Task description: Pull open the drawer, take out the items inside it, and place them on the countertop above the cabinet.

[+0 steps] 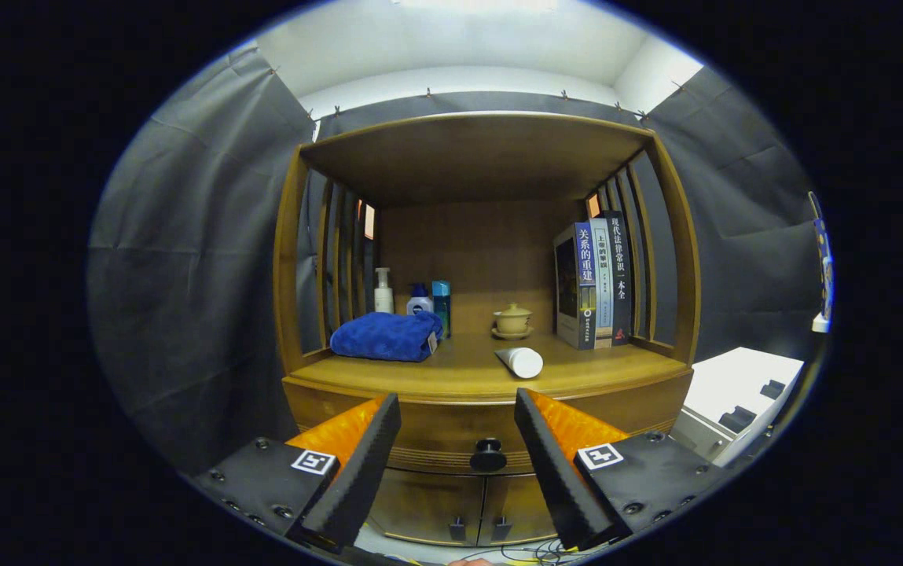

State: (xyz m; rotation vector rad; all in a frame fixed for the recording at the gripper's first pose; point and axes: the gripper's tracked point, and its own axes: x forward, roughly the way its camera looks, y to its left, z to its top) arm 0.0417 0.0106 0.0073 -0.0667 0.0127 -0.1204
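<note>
A wooden cabinet stands ahead with its drawer [451, 428] closed under the countertop [467, 369]. The drawer's round black knob [488, 454] sits between my two fingers, a short way beyond them. My gripper [457, 405] is open, nothing between its black pads [376, 440]. On the countertop a white tube [520, 361] lies on its side near the front edge, just above the knob. The drawer's contents are hidden.
On the countertop: a folded blue towel [386, 336] at left, bottles [383, 292] and a teal box [441, 303] behind it, a lidded tea cup [512, 320], upright books [596, 283] at right. Two lower doors [451, 503] sit under the drawer. A white unit [738, 397] stands right.
</note>
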